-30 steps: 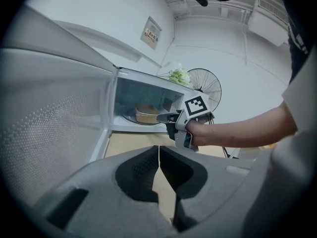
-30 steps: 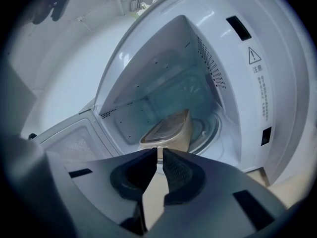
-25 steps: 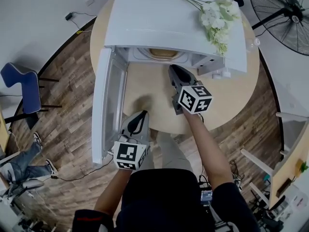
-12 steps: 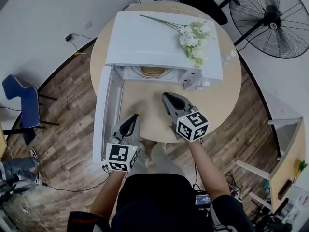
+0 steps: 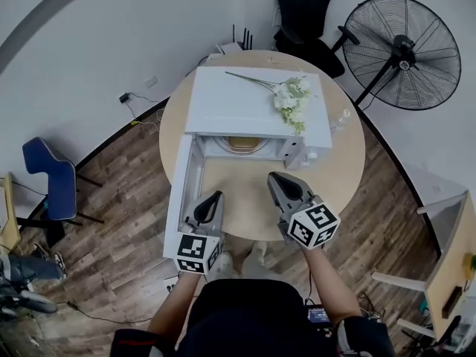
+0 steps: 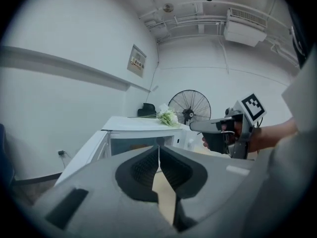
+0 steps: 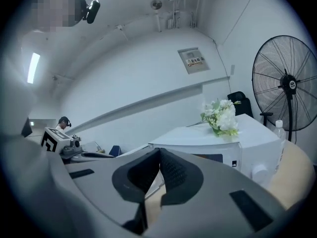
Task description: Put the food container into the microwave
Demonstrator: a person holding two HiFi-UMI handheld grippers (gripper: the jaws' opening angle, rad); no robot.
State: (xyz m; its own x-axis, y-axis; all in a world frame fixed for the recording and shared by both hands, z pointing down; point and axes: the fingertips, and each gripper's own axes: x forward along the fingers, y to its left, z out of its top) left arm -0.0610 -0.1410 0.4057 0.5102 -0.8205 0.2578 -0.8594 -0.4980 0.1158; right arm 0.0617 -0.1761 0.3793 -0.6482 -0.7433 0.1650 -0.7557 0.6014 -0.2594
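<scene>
The white microwave [image 5: 256, 103] stands on the round table with its door [image 5: 182, 188] swung open to the left. A tan food container [image 5: 242, 144] sits inside the cavity, only partly visible. My left gripper [image 5: 214, 197] hovers by the table's near edge beside the open door, shut and empty. My right gripper [image 5: 274, 178] is in front of the microwave, a little back from its opening, also shut with nothing held. In the left gripper view the jaws meet at the left gripper [image 6: 158, 150], pointing at the microwave [image 6: 141, 133]. The right gripper [image 7: 159, 155] shows its jaws touching.
White flowers [image 5: 291, 99] lie on the microwave's top. A standing fan [image 5: 405, 50] is at the right, a black chair [image 5: 301, 10] behind the table [image 5: 346, 155], a blue chair [image 5: 46, 173] at the left. A small bottle [image 5: 343, 116] stands near the table's right edge.
Both grippers have drawn back from the microwave toward the table's near edge; the right one left the opening. The view has pulled away, showing more of the room.
</scene>
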